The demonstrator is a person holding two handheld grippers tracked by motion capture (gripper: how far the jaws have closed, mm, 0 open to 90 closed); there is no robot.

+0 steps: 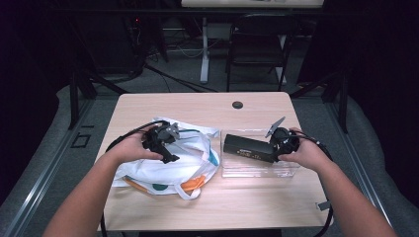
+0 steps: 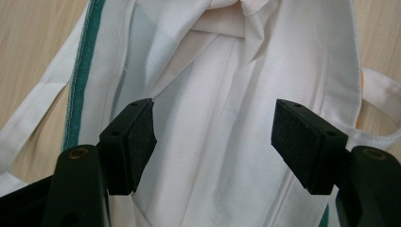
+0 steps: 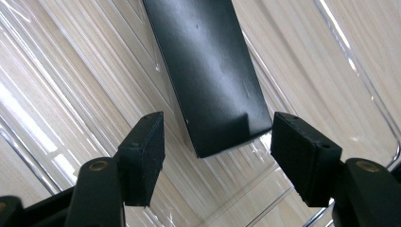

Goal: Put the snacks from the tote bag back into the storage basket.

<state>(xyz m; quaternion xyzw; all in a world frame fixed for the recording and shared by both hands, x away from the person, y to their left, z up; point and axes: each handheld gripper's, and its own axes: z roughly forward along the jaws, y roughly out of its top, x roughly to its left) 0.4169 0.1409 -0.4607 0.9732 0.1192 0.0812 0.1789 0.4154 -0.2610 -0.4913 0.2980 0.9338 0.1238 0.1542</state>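
Right gripper view looks straight down on a flat black box (image 3: 208,71) lying in a clear plastic tray (image 3: 331,61), its near end sitting between the two black pads without either pad touching it; the right hand-held gripper (image 3: 217,156) stands wide, and nothing is gripped yet. From the high view the box (image 1: 247,148) lies across the tray (image 1: 259,168) toward the right edge of the table (image 1: 197,106), with the right hand-held gripper (image 1: 276,148) at its right-hand end. To my eye the step in hand is lining up on the box to pick it up; the next move calls for easing forward so the pads bracket the box's sides, then closing squarely before lifting it over the tray wall. There is pale lettering on the box's side, too small to read. Toward the left edge a white cloth bag (image 1: 168,163) with green and orange trim lies flat, and the left hand-held gripper (image 2: 215,142) hangs over its mouth, jaws wide and empty.
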